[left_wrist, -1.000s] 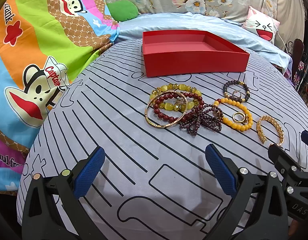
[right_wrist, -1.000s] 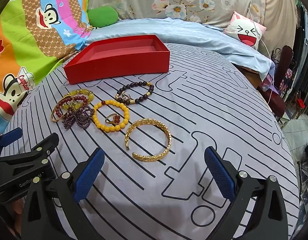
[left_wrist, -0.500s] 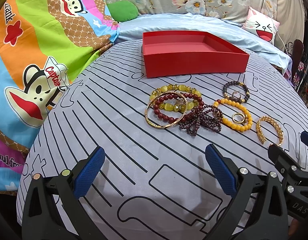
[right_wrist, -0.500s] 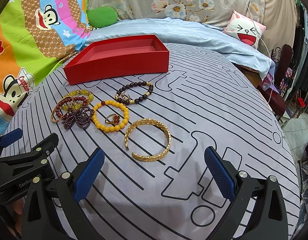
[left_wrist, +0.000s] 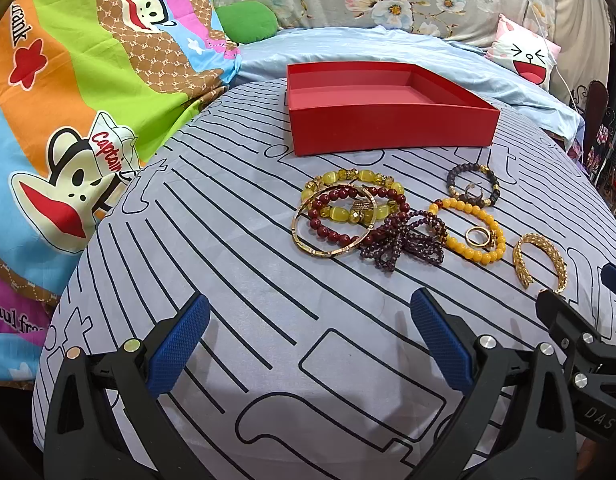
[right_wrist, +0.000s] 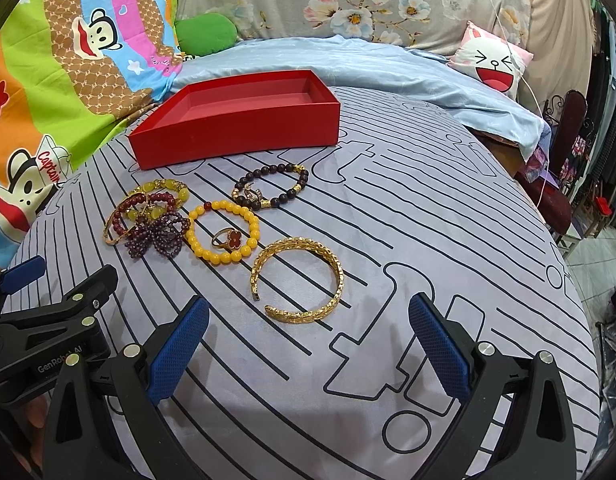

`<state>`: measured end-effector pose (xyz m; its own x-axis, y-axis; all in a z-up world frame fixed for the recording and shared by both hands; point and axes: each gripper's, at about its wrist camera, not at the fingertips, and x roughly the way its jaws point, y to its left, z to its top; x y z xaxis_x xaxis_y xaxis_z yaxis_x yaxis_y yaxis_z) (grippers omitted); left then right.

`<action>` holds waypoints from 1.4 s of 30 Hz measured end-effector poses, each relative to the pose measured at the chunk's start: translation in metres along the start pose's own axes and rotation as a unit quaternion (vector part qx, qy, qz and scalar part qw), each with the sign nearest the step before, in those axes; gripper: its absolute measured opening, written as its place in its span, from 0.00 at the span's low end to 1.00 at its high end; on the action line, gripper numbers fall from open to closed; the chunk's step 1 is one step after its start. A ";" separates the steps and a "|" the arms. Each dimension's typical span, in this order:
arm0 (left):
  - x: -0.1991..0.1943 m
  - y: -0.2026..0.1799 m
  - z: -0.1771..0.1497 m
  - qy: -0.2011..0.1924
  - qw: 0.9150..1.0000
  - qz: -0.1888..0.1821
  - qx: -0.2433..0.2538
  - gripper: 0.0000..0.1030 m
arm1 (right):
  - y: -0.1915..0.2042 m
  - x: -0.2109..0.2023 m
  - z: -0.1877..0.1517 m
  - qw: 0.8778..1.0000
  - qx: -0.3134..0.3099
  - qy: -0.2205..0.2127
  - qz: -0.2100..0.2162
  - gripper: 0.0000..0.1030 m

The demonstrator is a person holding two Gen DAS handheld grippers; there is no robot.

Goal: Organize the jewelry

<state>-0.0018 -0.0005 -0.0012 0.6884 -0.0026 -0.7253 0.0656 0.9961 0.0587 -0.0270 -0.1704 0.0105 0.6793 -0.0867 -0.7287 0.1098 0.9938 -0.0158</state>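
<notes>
Both the left gripper (left_wrist: 305,346) and right gripper (right_wrist: 305,346) hover with jaws wide apart, holding nothing; the gold cuff (right_wrist: 297,278) lies nearest, before the empty red box (right_wrist: 235,114); pinch 1 band, not the gap.

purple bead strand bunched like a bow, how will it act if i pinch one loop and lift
The purple bead strand lies in limp loops, so it will likely sag and unfold rather than hold shape. It overlaps the thin gold bangle, which may drag along. Small round beads could slip in open tongs.
</notes>
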 end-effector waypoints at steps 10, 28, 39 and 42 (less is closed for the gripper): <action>0.000 0.000 0.000 0.000 1.000 0.000 0.000 0.93 | 0.000 0.000 0.000 1.000 0.001 0.000 0.000 0.94; 0.000 0.001 0.001 0.001 1.000 0.000 -0.001 0.93 | 0.000 0.000 0.000 1.000 0.001 0.000 0.001 0.94; 0.000 0.001 0.001 0.001 1.000 0.000 -0.002 0.93 | -0.001 0.000 0.000 1.000 0.001 0.001 0.001 0.94; 0.000 0.001 0.001 0.001 1.000 0.001 -0.002 0.93 | -0.001 0.000 0.000 1.000 0.002 0.001 0.001 0.94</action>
<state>-0.0011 0.0000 -0.0008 0.6869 -0.0012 -0.7268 0.0623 0.9964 0.0573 -0.0268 -0.1713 0.0102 0.6785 -0.0855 -0.7296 0.1114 0.9937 -0.0129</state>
